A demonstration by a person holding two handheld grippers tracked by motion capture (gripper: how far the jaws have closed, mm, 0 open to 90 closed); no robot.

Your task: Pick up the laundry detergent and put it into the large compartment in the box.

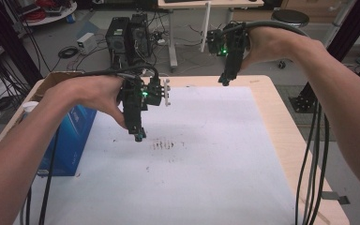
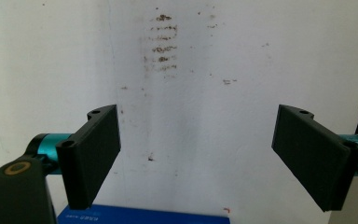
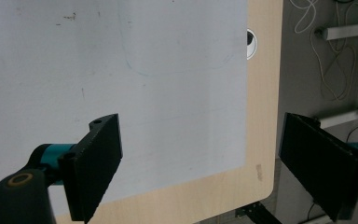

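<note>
My left gripper hangs over the middle-left of the white mat, pointing down. In the left gripper view its jaws stand wide apart with nothing between them, above a patch of dark smudges. A person's right hand holds my right gripper high over the table's far edge. The right gripper view shows that gripper open and empty, above the mat's corner and the wooden table edge.
A blue box stands at the table's left side, its edge just under the left gripper. A cardboard box sits behind it. Cables hang off the right edge. Computer towers stand on the floor beyond.
</note>
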